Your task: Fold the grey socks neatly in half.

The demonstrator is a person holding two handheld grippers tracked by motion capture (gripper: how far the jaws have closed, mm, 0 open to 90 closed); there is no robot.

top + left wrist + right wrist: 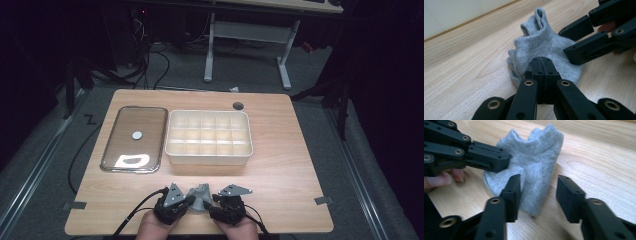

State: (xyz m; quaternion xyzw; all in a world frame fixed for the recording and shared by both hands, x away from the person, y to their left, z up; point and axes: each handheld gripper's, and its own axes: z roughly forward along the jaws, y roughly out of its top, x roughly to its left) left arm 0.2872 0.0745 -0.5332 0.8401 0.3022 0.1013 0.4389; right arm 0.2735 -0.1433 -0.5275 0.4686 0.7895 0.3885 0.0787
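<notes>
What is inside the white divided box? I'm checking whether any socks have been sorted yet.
The white divided box shows rows of compartments that look empty from above. The bottoms of the nearest row are partly hidden by its front wall. The grey sock lies on the table outside it.

sock's (541, 47) pinched edge hidden, forearms (155, 231) cropped

Bright overhead light floods the tabletop (280, 150), the surrounding room dark; glare on the lid (134, 139); close views slightly soft.

compartment box (209, 156) and tray (134, 139) beyond, bare table (290, 175) to right
</notes>
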